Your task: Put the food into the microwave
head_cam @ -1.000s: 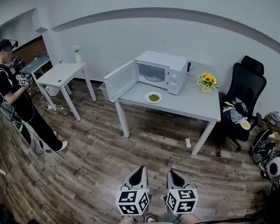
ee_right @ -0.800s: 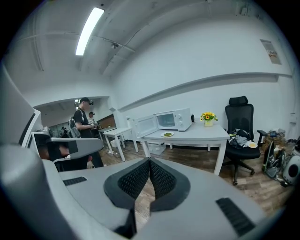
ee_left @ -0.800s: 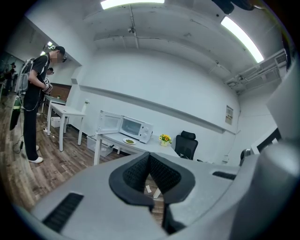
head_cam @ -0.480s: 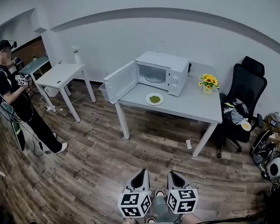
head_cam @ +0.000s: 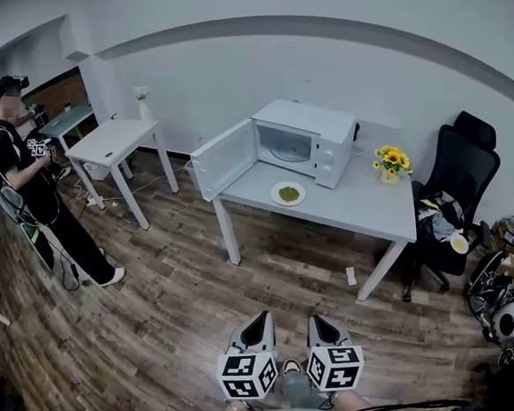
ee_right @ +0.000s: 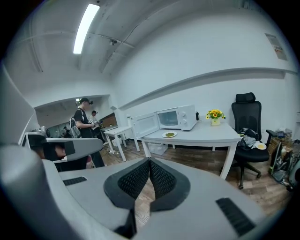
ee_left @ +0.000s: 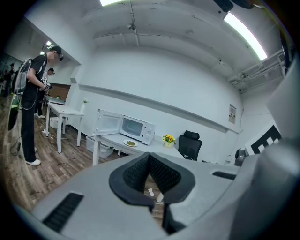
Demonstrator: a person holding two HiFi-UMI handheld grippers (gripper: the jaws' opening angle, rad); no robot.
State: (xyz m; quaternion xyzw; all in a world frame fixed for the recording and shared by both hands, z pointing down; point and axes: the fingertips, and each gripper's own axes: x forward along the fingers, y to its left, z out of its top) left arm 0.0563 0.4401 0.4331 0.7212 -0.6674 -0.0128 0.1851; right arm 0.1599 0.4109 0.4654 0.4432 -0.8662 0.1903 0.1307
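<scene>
A white microwave [head_cam: 303,142] stands on a white table [head_cam: 363,210] across the room, its door [head_cam: 219,159] swung open to the left. In front of it lies a white plate of green food [head_cam: 288,194], also seen as the plate [ee_left: 130,143] and the plate [ee_right: 169,135] in the gripper views. My left gripper [head_cam: 258,320] and right gripper [head_cam: 322,323] are held low and side by side, far from the table. Both are shut with their tips together and hold nothing.
A vase of yellow flowers [head_cam: 392,161] sits on the table's right end. A black office chair [head_cam: 453,193] stands right of it. A second white table [head_cam: 114,141] and a standing person [head_cam: 28,187] are at the left. Wooden floor [head_cam: 187,301] lies between me and the table.
The table and microwave have shifted slightly rightward and down in the head view, so I have come a little closer. The grippers keep their pose.
</scene>
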